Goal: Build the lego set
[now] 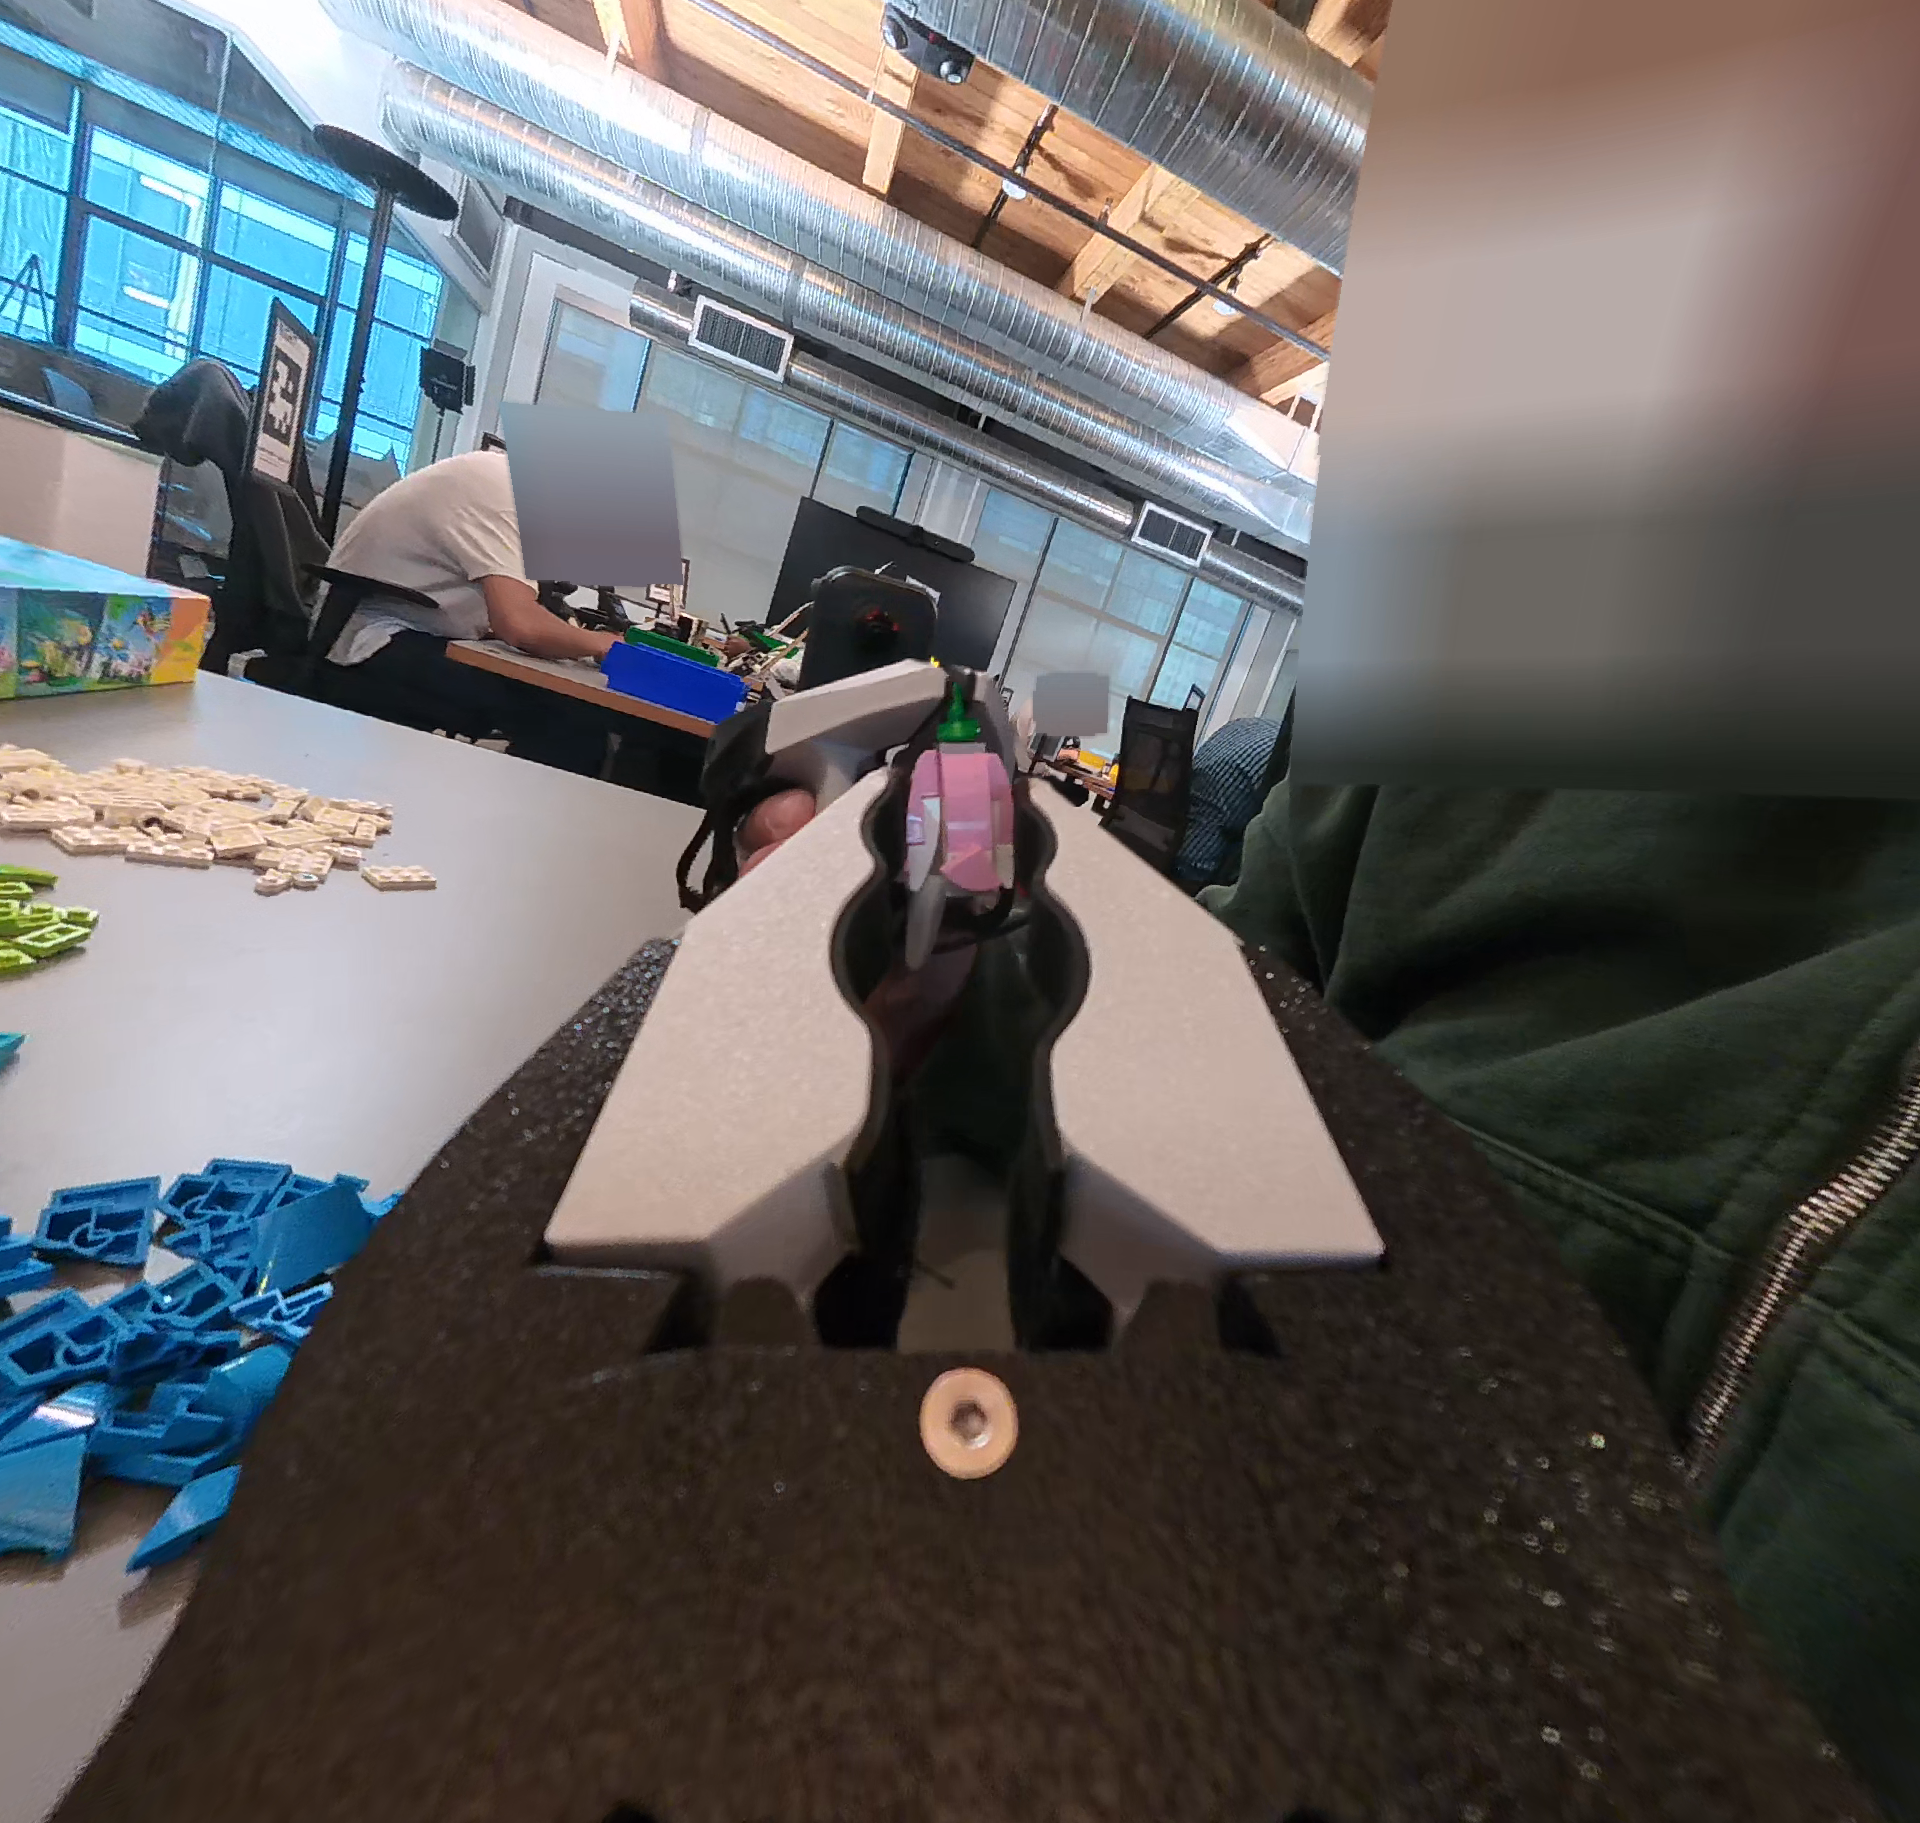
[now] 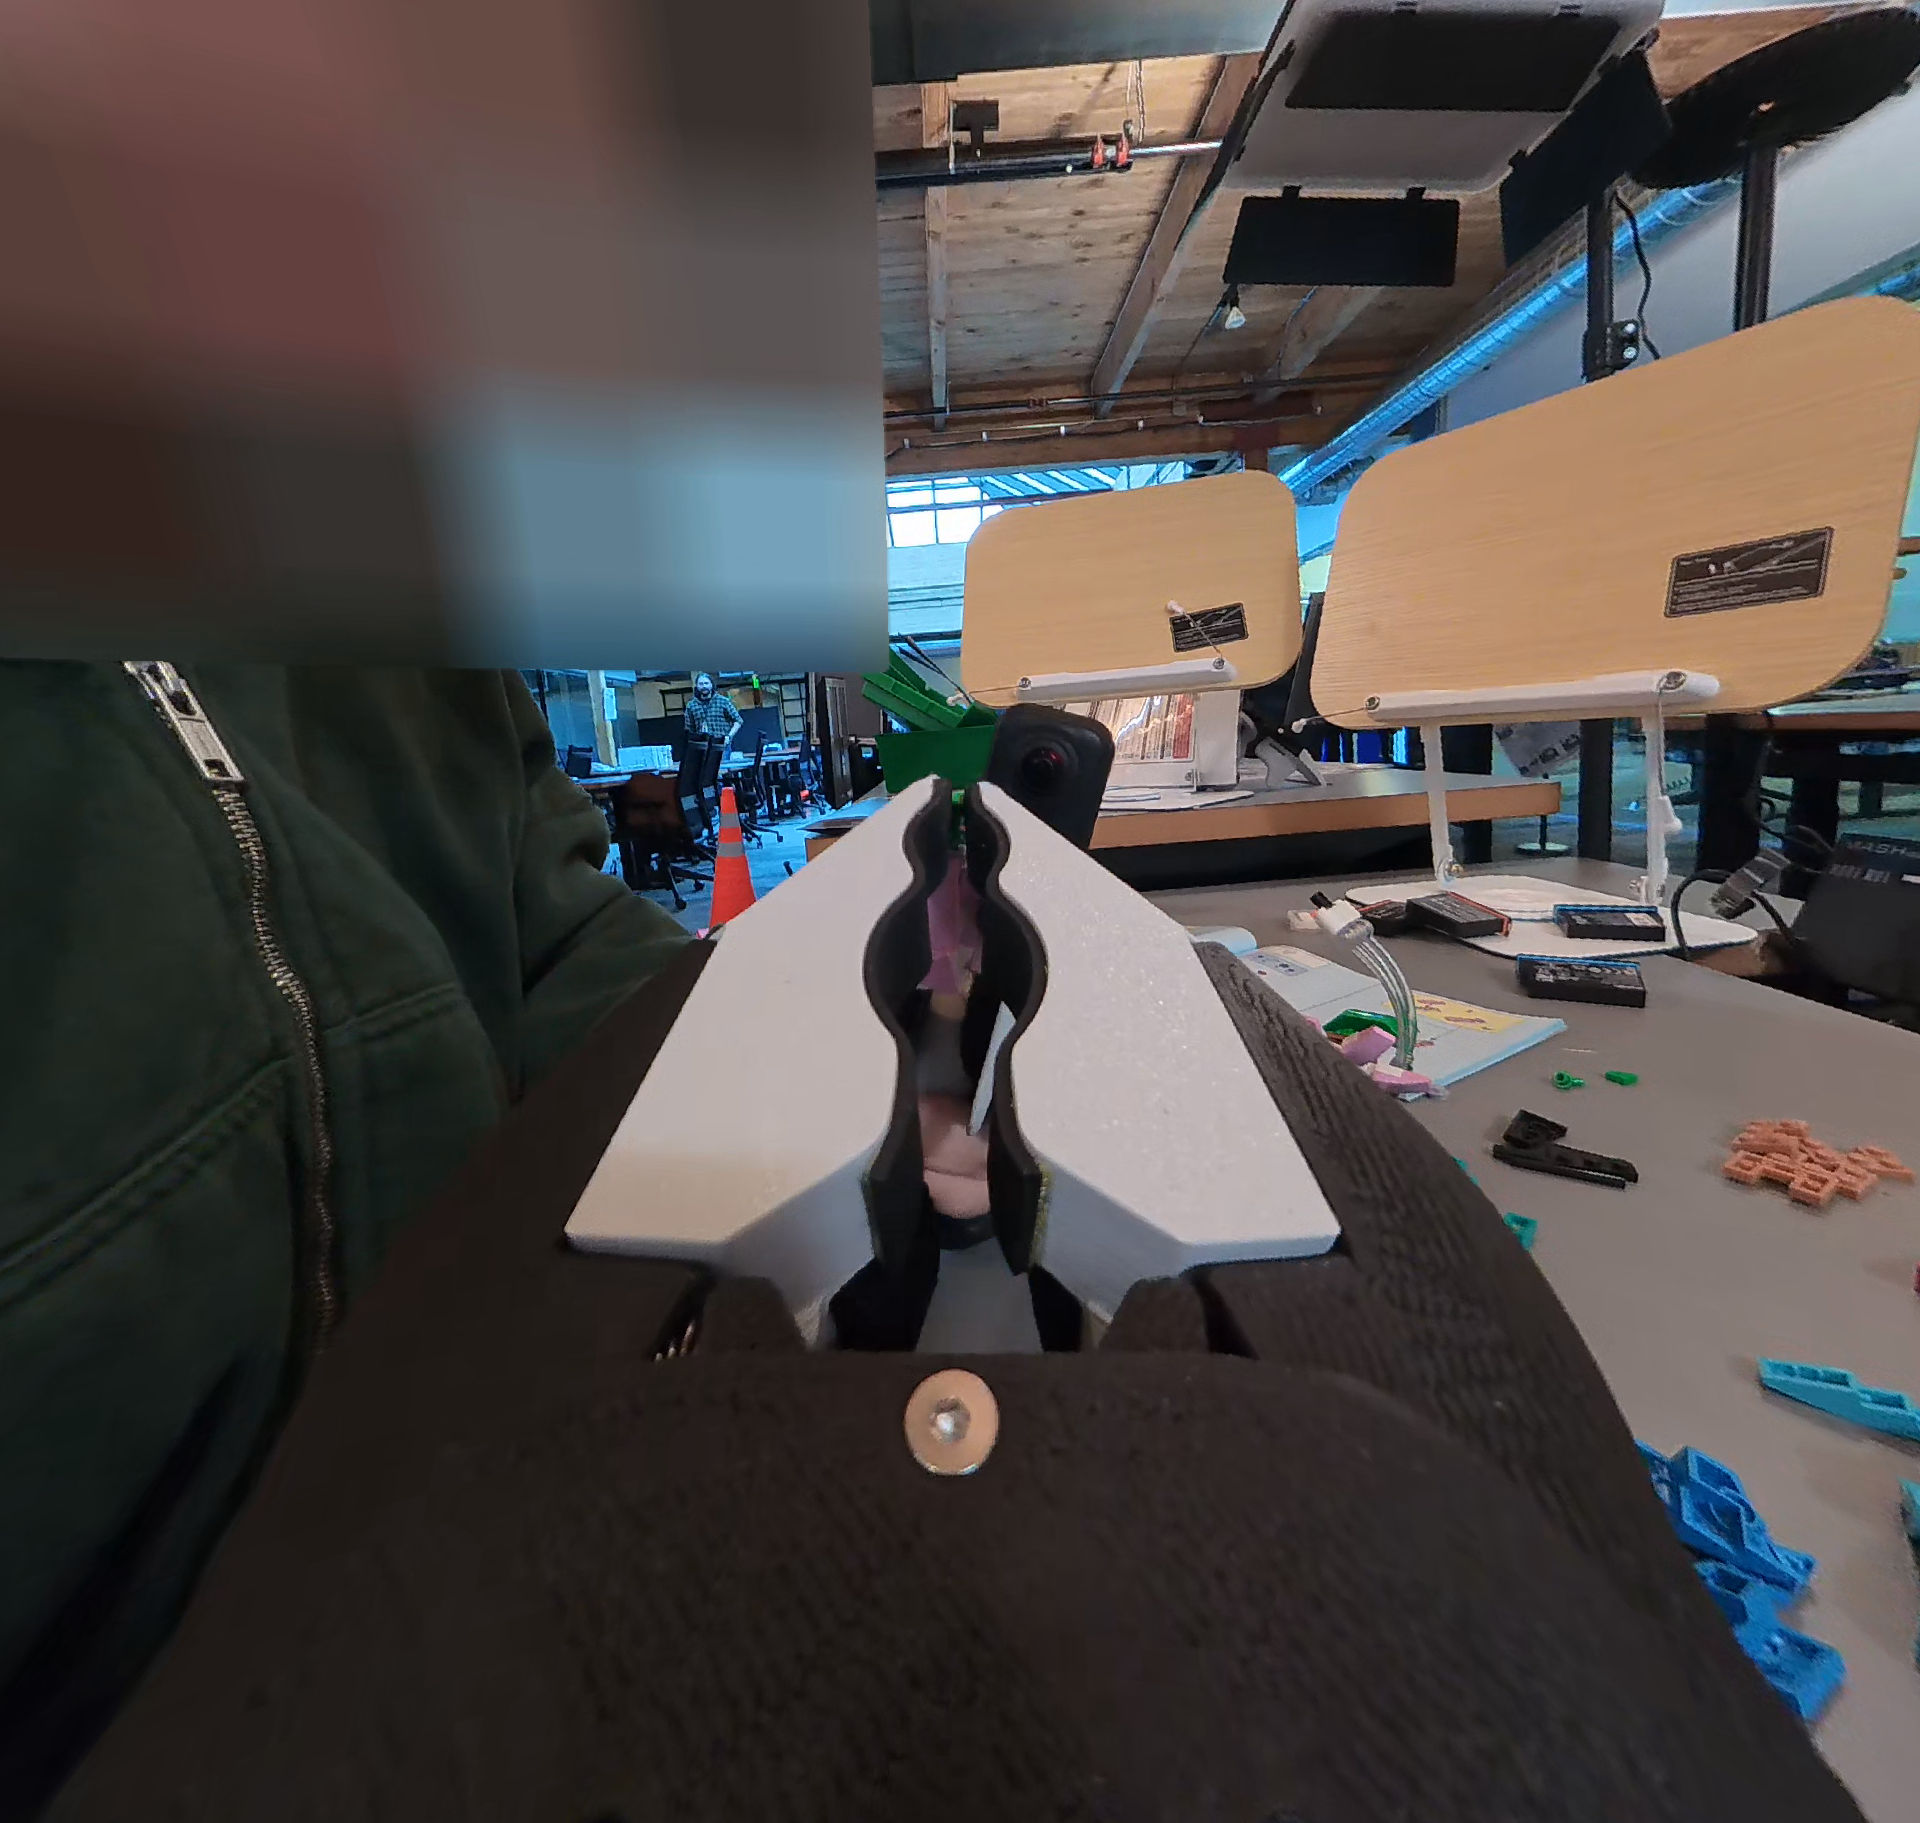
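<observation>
Both grippers are raised above the grey table (image 1: 343,1025), facing each other tip to tip. In the left wrist view my left gripper (image 1: 956,823) is shut on a small pink lego assembly (image 1: 961,817) with a green piece (image 1: 956,729) on top. The right gripper's grey finger (image 1: 862,713) reaches that green piece from beyond. In the right wrist view my right gripper (image 2: 961,817) is shut on the small green piece (image 2: 964,823) at its tips. The pink assembly (image 2: 956,926) shows through the gap between its fingers. The join between the pieces is hidden.
Piles of white (image 1: 197,823), lime (image 1: 42,926) and blue pieces (image 1: 156,1358) lie to the left, and a colourful box (image 1: 94,630) behind. To the right are an instruction booklet (image 2: 1455,1030), salmon bricks (image 2: 1818,1160), a black piece (image 2: 1558,1155), blue pieces (image 2: 1745,1565) and wooden stands (image 2: 1600,547). A green hoodie (image 1: 1610,1098) is close. Only a small space, under 4 cm, lies between the two pairs of fingers.
</observation>
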